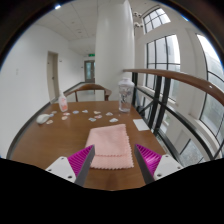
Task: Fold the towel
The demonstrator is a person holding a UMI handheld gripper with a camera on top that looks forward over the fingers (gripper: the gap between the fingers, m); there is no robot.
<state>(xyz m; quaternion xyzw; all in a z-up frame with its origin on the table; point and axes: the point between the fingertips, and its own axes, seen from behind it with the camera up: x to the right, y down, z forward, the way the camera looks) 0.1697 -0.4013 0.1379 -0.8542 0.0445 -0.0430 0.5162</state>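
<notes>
A pink towel (110,146) lies flat on the brown wooden table (45,145), folded into a long rectangle running away from me. Its near hem sits between and just ahead of my fingers. My gripper (115,160) is open, with the magenta pads (80,160) wide apart on either side of the towel's near end. Nothing is held between the fingers.
Beyond the towel, small white scraps (96,118) are scattered over the table. A jar with a lid (125,95) stands at the far right, a small pink-topped bottle (63,102) at the far left. Wooden chairs (88,90) and large windows (165,60) lie beyond.
</notes>
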